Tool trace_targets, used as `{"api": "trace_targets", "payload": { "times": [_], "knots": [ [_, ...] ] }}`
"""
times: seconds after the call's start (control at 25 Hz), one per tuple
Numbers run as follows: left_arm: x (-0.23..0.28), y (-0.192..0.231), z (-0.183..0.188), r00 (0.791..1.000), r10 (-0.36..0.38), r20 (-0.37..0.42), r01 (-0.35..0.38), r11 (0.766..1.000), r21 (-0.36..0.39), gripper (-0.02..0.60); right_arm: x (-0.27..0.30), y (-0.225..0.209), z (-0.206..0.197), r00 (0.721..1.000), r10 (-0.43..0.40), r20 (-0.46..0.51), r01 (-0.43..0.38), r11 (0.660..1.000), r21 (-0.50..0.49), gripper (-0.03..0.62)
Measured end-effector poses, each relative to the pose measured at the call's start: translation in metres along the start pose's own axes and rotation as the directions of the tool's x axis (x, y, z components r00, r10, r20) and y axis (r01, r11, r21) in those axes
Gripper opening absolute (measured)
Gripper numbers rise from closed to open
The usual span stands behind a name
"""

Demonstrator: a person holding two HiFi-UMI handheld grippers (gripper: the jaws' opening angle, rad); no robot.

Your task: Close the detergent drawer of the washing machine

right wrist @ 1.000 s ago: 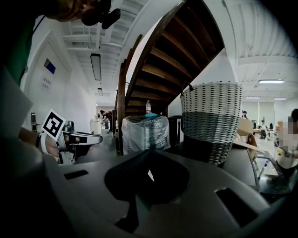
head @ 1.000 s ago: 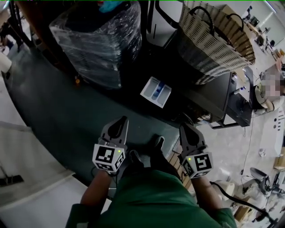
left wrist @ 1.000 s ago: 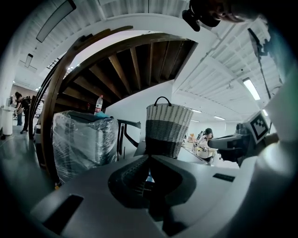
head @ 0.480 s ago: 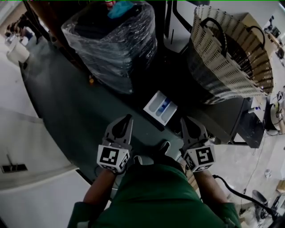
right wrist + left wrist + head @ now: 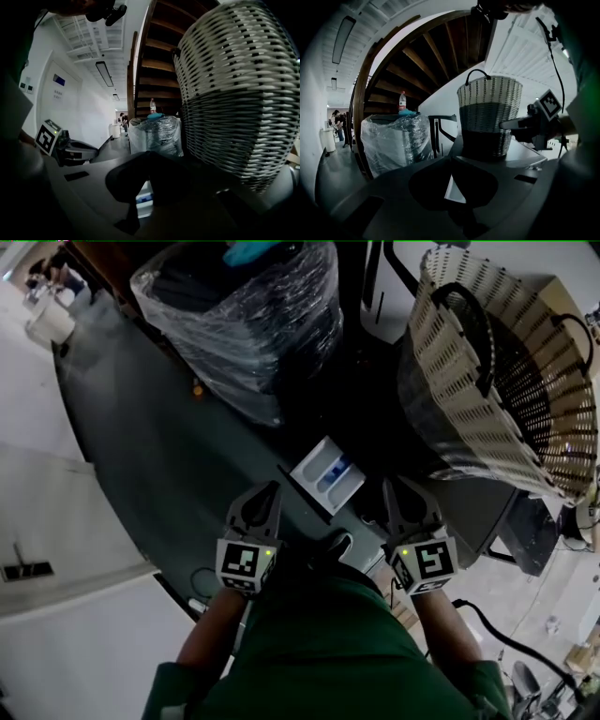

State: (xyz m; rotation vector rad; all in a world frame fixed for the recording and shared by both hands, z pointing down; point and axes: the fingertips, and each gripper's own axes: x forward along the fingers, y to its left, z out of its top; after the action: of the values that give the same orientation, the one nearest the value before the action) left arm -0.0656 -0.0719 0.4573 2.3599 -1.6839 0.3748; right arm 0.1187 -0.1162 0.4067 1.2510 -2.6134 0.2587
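The detergent drawer (image 5: 325, 474), white with a blue compartment, sticks out open from the front of the dark washing machine (image 5: 473, 495). My left gripper (image 5: 266, 493) is shut and empty, just below and left of the drawer's front, a short gap away. My right gripper (image 5: 399, 489) looks shut and empty too, to the right of the drawer and close to the machine's front. The left gripper view shows the drawer (image 5: 457, 190) as a white sliver past the dark jaws. In the right gripper view the drawer (image 5: 144, 199) peeks out under the jaws.
A large woven basket (image 5: 506, 381) with dark handles stands on the machine's top. A plastic-wrapped stack (image 5: 248, 324) stands on the dark green floor to the left of the machine. The person's shoe (image 5: 333, 547) is below the drawer. A wooden staircase (image 5: 417, 61) curves overhead.
Both grippers have moved forward toward the washing machine. The drawer now lies just ahead, between the two. The jaws of both have stayed as they were.
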Motion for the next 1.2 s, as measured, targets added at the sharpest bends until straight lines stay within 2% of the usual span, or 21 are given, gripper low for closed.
{"api": "trace_targets", "payload": {
  "times": [0.16, 0.32, 0.4, 0.52, 0.6, 0.68, 1.08, 1.2],
  "knots": [
    [0.019, -0.003, -0.045, 0.994, -0.042, -0.105, 0.043, 0.999, 0.007, 0.031, 0.013, -0.011, -0.008, 0.999, -0.026, -0.035, 0.026, 1.0, 0.015, 0.023],
    [0.038, -0.007, -0.094, 0.968, -0.122, -0.22, 0.122, 0.992, -0.011, 0.031, 0.028, -0.014, -0.017, 0.997, -0.054, -0.056, 0.055, 0.998, 0.016, 0.023],
    [0.042, -0.012, -0.118, 0.947, -0.169, -0.274, 0.168, 0.985, -0.027, 0.031, 0.03, -0.012, -0.02, 0.995, -0.074, -0.07, 0.076, 0.997, 0.025, 0.023],
    [0.042, -0.022, -0.152, 0.901, -0.238, -0.362, 0.239, 0.97, -0.041, 0.094, 0.029, -0.013, -0.027, 0.985, -0.113, -0.13, 0.117, 0.993, 0.029, 0.023],
    [0.041, -0.026, -0.171, 0.871, -0.269, -0.412, 0.274, 0.961, -0.046, 0.132, 0.025, -0.013, -0.034, 0.976, -0.136, -0.169, 0.145, 0.989, 0.037, 0.023],
    [0.04, -0.028, -0.184, 0.849, -0.283, -0.447, 0.297, 0.954, -0.04, 0.132, 0.02, -0.013, -0.038, 0.971, -0.158, -0.18, 0.168, 0.985, 0.039, 0.023],
    [0.06, -0.04, -0.19, 0.834, -0.318, -0.452, 0.366, 0.93, 0.02, 0.132, -0.007, -0.016, -0.049, 0.95, -0.247, -0.191, 0.261, 0.964, 0.051, 0.023],
    [0.062, -0.041, -0.189, 0.83, -0.319, -0.458, 0.368, 0.93, 0.02, 0.132, -0.016, -0.019, -0.052, 0.941, -0.274, -0.196, 0.291, 0.955, 0.062, 0.023]
  ]
}}
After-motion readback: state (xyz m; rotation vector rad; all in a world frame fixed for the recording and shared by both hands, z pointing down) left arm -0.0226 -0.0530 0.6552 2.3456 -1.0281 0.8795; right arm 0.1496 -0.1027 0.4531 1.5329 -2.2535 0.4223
